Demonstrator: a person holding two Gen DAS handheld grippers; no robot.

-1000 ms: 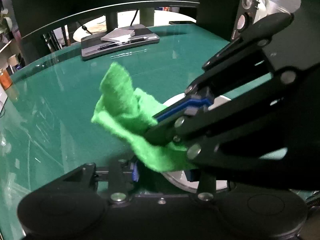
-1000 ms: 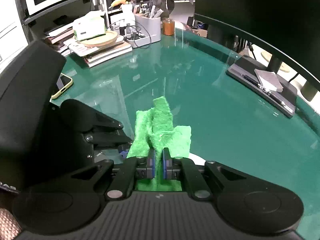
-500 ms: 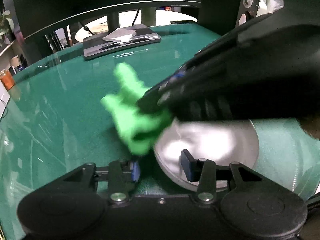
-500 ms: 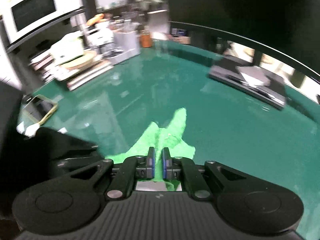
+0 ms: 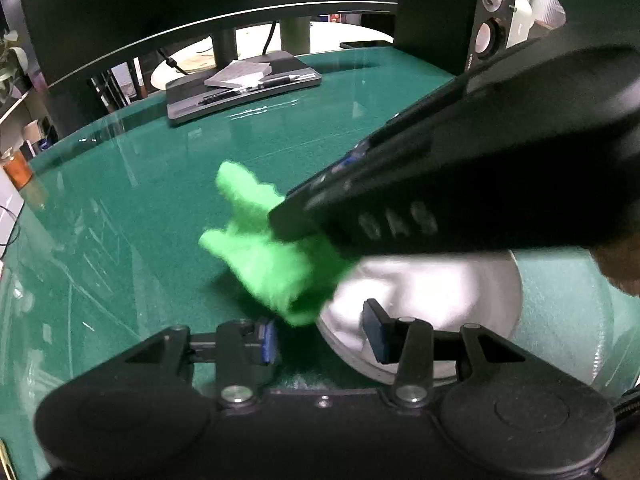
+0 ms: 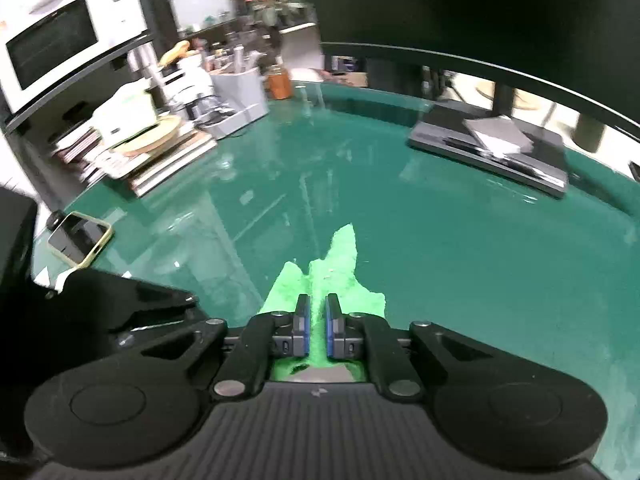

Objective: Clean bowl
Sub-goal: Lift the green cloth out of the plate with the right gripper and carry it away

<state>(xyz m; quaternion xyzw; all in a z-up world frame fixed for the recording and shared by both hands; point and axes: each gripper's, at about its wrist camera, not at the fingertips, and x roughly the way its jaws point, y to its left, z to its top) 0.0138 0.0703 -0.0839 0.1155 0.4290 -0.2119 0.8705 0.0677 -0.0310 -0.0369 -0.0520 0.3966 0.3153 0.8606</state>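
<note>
While the left gripper (image 5: 320, 340) straddles the near rim of the bowl (image 5: 440, 296), one pad outside the wall and one inside, its jaws stand part-way apart; whether the pads actually press the rim I cannot tell, since the outer one is partly hidden by the cloth (image 5: 276, 264). The bowl sits on the green table (image 5: 140, 208), just in front of that gripper. To its right the right gripper (image 6: 317, 322) is clamped tight on the green cloth, which bunches between its pads and fans out ahead.

The step in hand looks like wiping: the cloth hangs over the bowl's left rim, with most of the pale inside bare. The next move probably calls for sweeping the cloth back across the inside while the left gripper steadies the rim, with enough downward pressure to keep the fabric on the surface.

Compared with a second ago, the right gripper has rolled and no longer covers the bowl, so the inside now shows; the cloth has slid toward the left edge. The left gripper has hardly shifted.
</note>
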